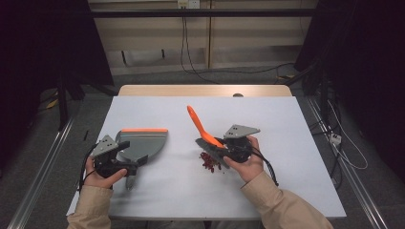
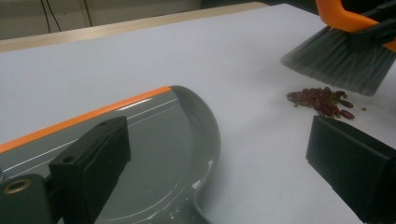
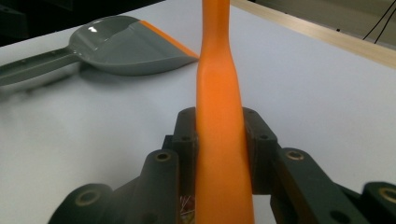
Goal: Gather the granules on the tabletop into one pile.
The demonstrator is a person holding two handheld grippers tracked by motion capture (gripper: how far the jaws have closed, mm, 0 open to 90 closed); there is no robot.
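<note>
- the white, flat surface (image 1: 286, 157) carries a grey plastic dustpan with an orange front lip (image 1: 145, 143), lying at the person's left half of the surface.
- in the left tool view the dustpan (image 2: 177, 140) lies flat, with its orange lip pointing away from the camera.
- the left tool (image 1: 125, 157) sits at the handle end of the dustpan, held by the person's left hand (image 1: 102, 179).
- in the left tool view the jaws of the left tool (image 2: 219, 168) are spread wide; one jaw stands over the dustpan's pan, the other over bare surface, and nothing is pinched between them.
- the right tool (image 1: 217, 145) is held by the person's right hand (image 1: 248, 164) near the middle of the surface.
- the right tool (image 3: 219, 144) is pressed against both sides of the orange plastic handle of a small hand brush (image 3: 217, 121); the handle rises between the jaws.
- in the high view the brush (image 1: 200, 126) is tilted, with its handle pointing up and away from the person.
- the brush's grey bristles (image 2: 341, 65) hang just above the surface in the left tool view.
- a small pile of dark red beans (image 1: 208, 162) lies on the surface just beside the right tool.
- in the left tool view the beans (image 2: 322, 101) lie just below the bristles, apart from the dustpan.
</note>
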